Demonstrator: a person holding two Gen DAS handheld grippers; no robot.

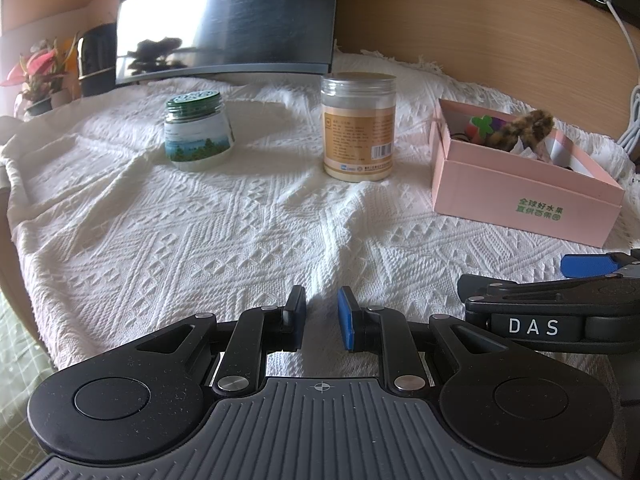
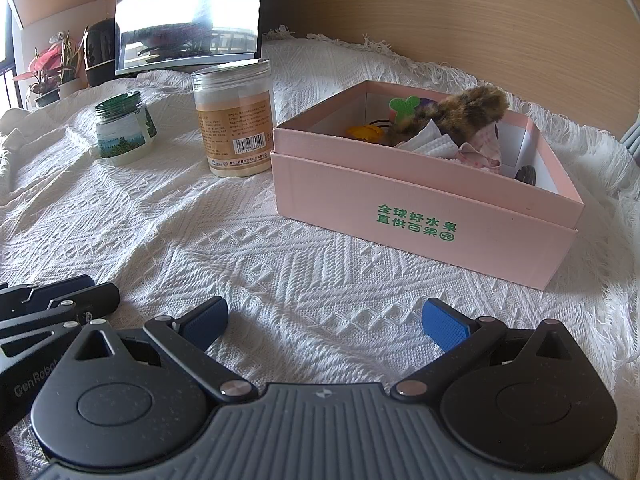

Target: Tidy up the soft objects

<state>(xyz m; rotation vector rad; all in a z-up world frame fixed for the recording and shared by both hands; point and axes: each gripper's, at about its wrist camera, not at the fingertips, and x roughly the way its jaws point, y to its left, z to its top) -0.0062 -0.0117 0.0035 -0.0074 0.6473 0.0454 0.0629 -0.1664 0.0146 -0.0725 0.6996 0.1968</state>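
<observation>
soft objects – furry brown piece [image 2: 466,110], crumpled cloths [image 2: 460,146] – lie inside pink box [image 2: 420,216] on white blanket [image 2: 240,248]. left gripper [image 1: 322,316] narrow, empty; right gripper [image 2: 326,322] wide, empty. both hover near box – likely tail end or pause. next move calls for checking blanket for leftover soft items.

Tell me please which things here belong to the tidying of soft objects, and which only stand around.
Belonging to the job:
- pink box
- furry brown item, inside the box
- white cloth and patterned cloth, inside the box

Only standing around:
- green-lidded jar
- tall clear jar
- monitor
- potted plant
- white tablecloth
</observation>
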